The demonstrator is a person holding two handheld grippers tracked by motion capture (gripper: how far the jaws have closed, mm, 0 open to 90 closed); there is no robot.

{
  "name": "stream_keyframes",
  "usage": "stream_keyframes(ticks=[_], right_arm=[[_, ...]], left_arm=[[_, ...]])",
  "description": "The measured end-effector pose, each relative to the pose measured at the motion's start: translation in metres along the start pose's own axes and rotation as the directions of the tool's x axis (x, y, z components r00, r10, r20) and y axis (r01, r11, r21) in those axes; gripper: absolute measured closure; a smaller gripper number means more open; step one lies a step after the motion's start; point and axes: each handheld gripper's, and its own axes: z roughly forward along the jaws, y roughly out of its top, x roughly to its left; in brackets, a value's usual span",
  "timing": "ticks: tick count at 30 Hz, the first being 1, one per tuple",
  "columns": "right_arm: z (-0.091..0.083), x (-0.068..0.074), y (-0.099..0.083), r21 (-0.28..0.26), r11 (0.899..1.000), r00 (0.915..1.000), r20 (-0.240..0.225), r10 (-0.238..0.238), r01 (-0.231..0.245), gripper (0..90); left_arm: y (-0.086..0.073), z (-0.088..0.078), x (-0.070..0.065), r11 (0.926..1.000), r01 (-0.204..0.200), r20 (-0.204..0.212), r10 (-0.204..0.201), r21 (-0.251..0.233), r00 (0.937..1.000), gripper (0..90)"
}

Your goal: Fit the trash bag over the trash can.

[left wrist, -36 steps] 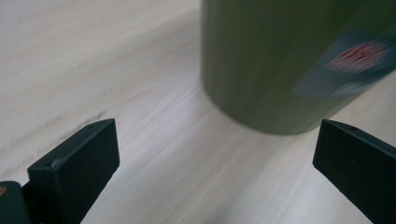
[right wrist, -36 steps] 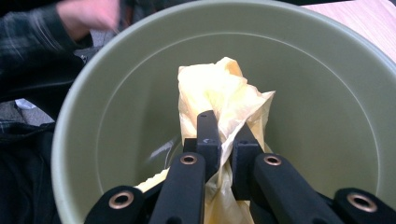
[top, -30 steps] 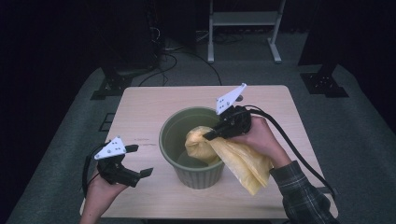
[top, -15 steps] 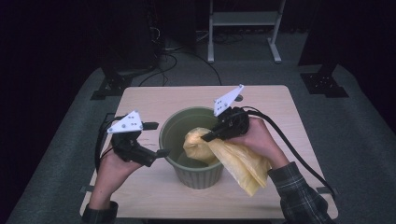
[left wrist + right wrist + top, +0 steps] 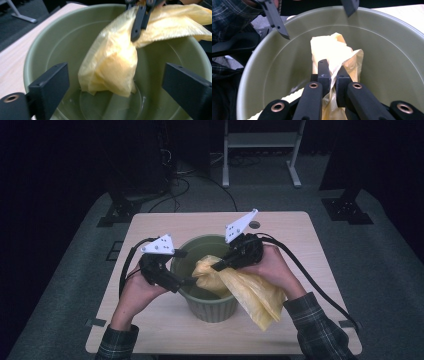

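While one bag (image 5: 245, 287) and one bin (image 5: 207, 305) sit before us, we work two grippers. Our right gripper (image 5: 331, 75) has its fingers clamped on the bag, whose long axis runs from outside the rim down past those fingers into the bin. Our left gripper (image 5: 115, 85), angled over the near rim, has fingers wide apart, just narrowing, bag beyond them untouched.

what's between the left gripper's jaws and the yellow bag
Nothing. In the left gripper view the left gripper has its jaws apart over the green bin, with only bare bin interior before the yellow bag, which the right gripper clamps.
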Motion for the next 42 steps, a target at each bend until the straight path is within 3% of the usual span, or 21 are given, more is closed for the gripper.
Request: stream_keyframes(ticks=[6, 7, 12, 13, 14, 15, 16, 20, 21, 22, 28, 31, 32, 34, 36, 37, 39, 42], right_arm=[[0.000, 0.004, 0.010, -0.033, 0.999, 0.9997, -0.005, -0.025, 0.025, 86.4], [0.000, 0.004, 0.011, -0.047, 0.999, 0.9996, -0.011, -0.025, 0.025, 86.4], [0.001, 0.002, 0.015, -0.076, 0.997, 0.9994, -0.024, -0.025, 0.023, 86.3], [0.003, 0.002, 0.018, -0.081, 0.996, 0.9991, -0.030, -0.030, 0.027, 86.2], [0.003, 0.002, 0.018, -0.081, 0.996, 0.9991, -0.030, -0.030, 0.027, 86.2], [0.003, 0.003, 0.022, -0.078, 0.996, 0.9990, -0.025, -0.038, 0.035, 83.3], [0.003, 0.003, 0.022, -0.078, 0.996, 0.9990, -0.025, -0.038, 0.035, 83.3], [-0.001, 0.001, 0.020, -0.082, 0.997, 0.9997, -0.024, -0.001, -0.001, 67.1], [-0.005, 0.001, 0.017, -0.062, 0.998, 0.9998, -0.020, 0.004, -0.005, 58.4], [-0.005, 0.001, 0.017, -0.062, 0.998, 0.9998, -0.020, 0.004, -0.005, 58.4], [-0.020, 0.003, 0.000, -0.047, 0.998, 0.9987, 0.013, 0.049, -0.048, 38.6], [-0.025, 0.002, -0.011, -0.041, 0.997, 0.9970, 0.034, 0.069, -0.068, 36.8], [-0.026, 0.002, -0.014, -0.038, 0.996, 0.9963, 0.028, 0.081, -0.080, 44.2], [-0.026, 0.002, -0.020, -0.027, 0.997, 0.9977, 0.001, 0.068, -0.068, 70.6], [-0.027, 0.004, -0.023, -0.025, 0.998, 0.9986, 0.017, 0.051, -0.051, 87.6], [-0.027, 0.004, -0.024, -0.020, 0.999, 0.9986, 0.023, 0.048, -0.047, 88.9], [-0.029, 0.003, -0.025, -0.006, 0.999, 0.9978, 0.045, 0.049, -0.049, 89.6], [-0.029, 0.002, -0.025, 0.025, 0.999, 0.9976, 0.055, 0.043, -0.045, 89.7]], left_arm=[[-0.004, 0.008, 0.000, 0.9994, -0.021, 0.036, 0.020, 0.029, 0.9992, 16.0], [-0.004, 0.009, -0.001, 0.9991, -0.028, 0.056, 0.026, 0.032, 0.9981, 22.6], [-0.005, 0.005, -0.002, 0.9970, -0.067, 0.038, 0.065, 0.038, 0.9971, 44.3], [-0.006, 0.004, -0.001, 0.9970, -0.068, 0.043, 0.066, 0.038, 0.9969, 53.6], [-0.006, 0.003, -0.001, 0.9971, -0.066, 0.044, 0.065, 0.037, 0.9969, 53.6], [-0.005, 0.001, -0.001, 0.9974, -0.056, 0.040, 0.054, 0.044, 0.9977, 67.9], [-0.005, 0.001, -0.001, 0.9974, -0.056, 0.040, 0.054, 0.044, 0.9977, 76.0], [-0.007, -0.006, 0.002, 0.9987, -0.024, -0.009, 0.024, 0.045, 0.9997, 84.5], [-0.008, -0.008, 0.003, 0.9988, -0.012, -0.017, 0.012, 0.047, 0.9998, 84.5], [-0.008, -0.009, 0.004, 0.9990, -0.004, -0.029, 0.005, 0.044, 0.9996, 84.5], [-0.010, -0.017, 0.007, 0.9994, 0.028, -0.066, -0.026, 0.018, 0.9974, 84.5], [-0.011, -0.019, 0.007, 0.9993, 0.033, -0.073, -0.032, 0.017, 0.9968, 84.4], [-0.012, -0.019, 0.007, 0.9993, 0.035, -0.073, -0.034, 0.017, 0.9968, 84.4], [-0.012, -0.018, 0.007, 0.9991, 0.041, -0.068, -0.040, 0.012, 0.9969, 83.2], [-0.011, -0.018, 0.006, 0.9989, 0.045, -0.067, -0.045, 0.008, 0.9967, 70.8], [-0.010, -0.020, 0.007, 0.9987, 0.051, -0.079, -0.051, -0.001, 0.9956, 60.8], [-0.007, -0.025, 0.006, 0.9986, 0.045, -0.078, -0.047, -0.026, 0.9959, 49.0], [0.005, -0.032, 0.004, 0.9980, 0.018, -0.086, -0.024, -0.060, 0.9960, 43.0]])
